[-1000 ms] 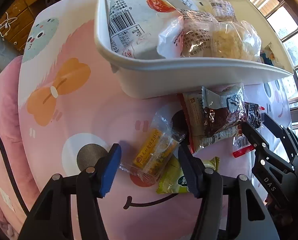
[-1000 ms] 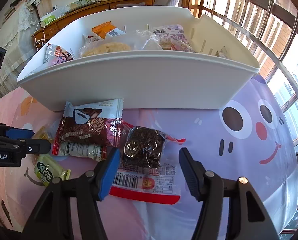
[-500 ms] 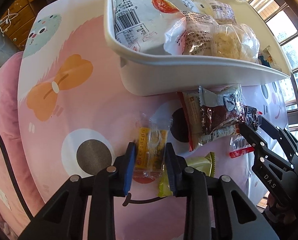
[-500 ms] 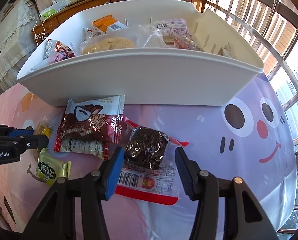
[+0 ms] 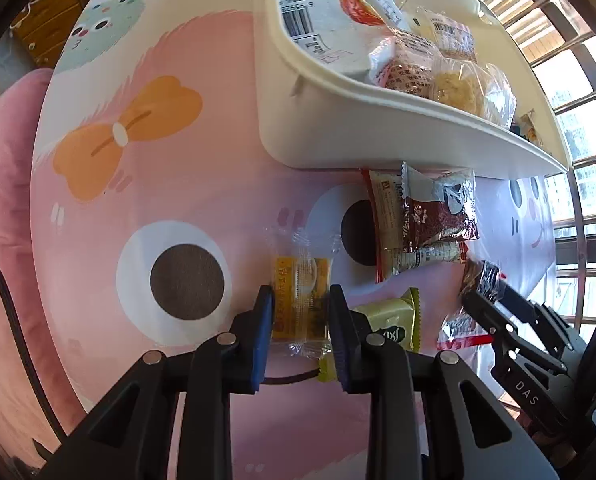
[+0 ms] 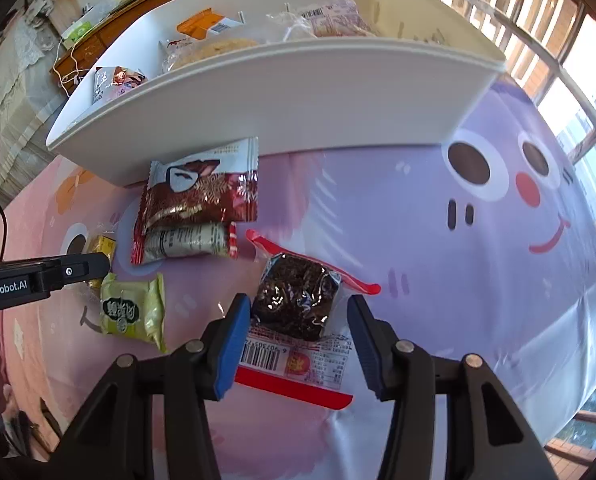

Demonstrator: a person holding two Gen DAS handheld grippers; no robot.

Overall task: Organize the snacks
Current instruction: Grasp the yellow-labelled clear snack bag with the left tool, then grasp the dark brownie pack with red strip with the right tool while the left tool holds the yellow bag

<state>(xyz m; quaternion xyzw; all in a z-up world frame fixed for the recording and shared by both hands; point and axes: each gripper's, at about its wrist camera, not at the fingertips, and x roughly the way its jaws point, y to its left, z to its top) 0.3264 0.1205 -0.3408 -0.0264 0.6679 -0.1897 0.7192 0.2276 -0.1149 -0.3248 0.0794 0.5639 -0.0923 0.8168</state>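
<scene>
Black left tool (image 5: 301, 316), marked "GenRobot.AI", pinches yellow packet (image 5: 300, 300).

White bin (image 6: 281, 108), upper centre of the frame. Pink-and-lilac tablecloth (image 6: 438, 248) printed with cartoon faces; orange bow (image 5: 125, 136) at left. Yellow clear-wrapped snack (image 5: 300, 300); pale green packet (image 6: 131, 312); dark red snowflake-patterned packet (image 6: 199, 196); dark brown cake in red-edged wrapper (image 6: 293, 304). Blue finger pads (image 6: 231, 348).

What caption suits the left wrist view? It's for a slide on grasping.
Left tool shut on a yellow snack packet lying beside the white bin of snacks.
</scene>
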